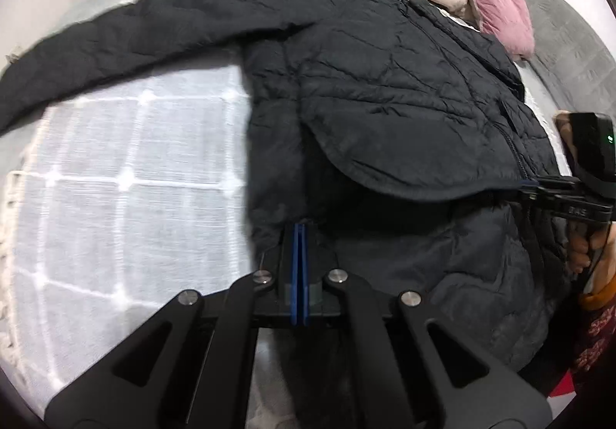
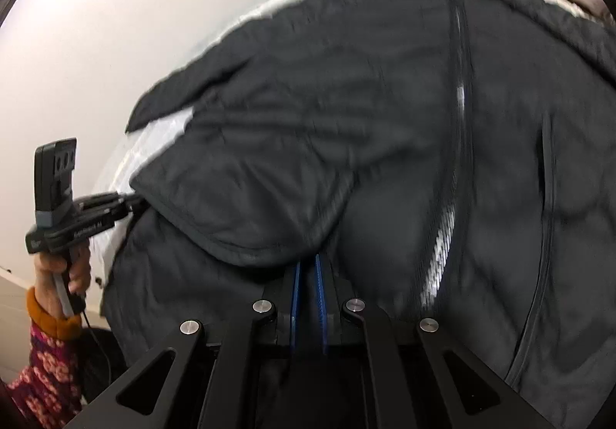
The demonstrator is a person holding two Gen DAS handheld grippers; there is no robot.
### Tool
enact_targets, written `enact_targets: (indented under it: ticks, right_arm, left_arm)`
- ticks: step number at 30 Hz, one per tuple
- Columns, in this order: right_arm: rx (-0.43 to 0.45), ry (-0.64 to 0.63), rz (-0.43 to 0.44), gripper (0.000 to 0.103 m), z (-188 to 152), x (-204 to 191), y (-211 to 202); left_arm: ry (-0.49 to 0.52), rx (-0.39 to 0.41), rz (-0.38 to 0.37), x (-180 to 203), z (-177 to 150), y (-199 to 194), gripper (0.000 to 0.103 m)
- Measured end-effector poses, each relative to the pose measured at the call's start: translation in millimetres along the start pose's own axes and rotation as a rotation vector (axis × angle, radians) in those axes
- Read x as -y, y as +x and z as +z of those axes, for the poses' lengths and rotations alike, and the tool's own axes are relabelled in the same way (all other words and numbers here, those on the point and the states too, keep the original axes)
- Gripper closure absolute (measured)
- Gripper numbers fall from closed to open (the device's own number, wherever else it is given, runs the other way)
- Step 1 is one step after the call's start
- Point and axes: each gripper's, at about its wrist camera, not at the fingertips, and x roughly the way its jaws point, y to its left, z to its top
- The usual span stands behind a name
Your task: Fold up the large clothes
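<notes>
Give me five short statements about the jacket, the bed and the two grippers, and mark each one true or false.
1. The jacket is dark and quilted. True.
2. The left gripper stands wide open above the cloth. False: its blue pads are closed together at the jacket's hem.
3. A white openwork throw lies under the jacket. True.
4. The right gripper grips a pink pillow. False: it is closed on the jacket's lower edge; the pink pillow lies farther back on the bed.
5. The jacket's hem is turned up over its body. True: a rounded flap lies folded back between the two grippers.
</notes>
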Motion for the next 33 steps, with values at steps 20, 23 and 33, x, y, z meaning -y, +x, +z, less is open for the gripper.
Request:
enact_targets:
  ticks: [20,23,33]
  right_arm:
    - [0.316,0.385,-0.168,0.042,-22.1,168.7,-147.0]
    - [0.297,0.408,-0.16,0.042,-28.5,180.3,-144.5]
    - [0.326,0.471,-0.111,0.042,-50.4,201.5,-159.6]
  left_arm:
    - [0.141,0.139,-0.193,208.1,65.7,30.6,0.021]
    - [0.171,0.113,-0.227,242.3,78.2,62.9,0.021]
    - [0.109,0.099,-0.313,292.3,89.5,127.8,0.053]
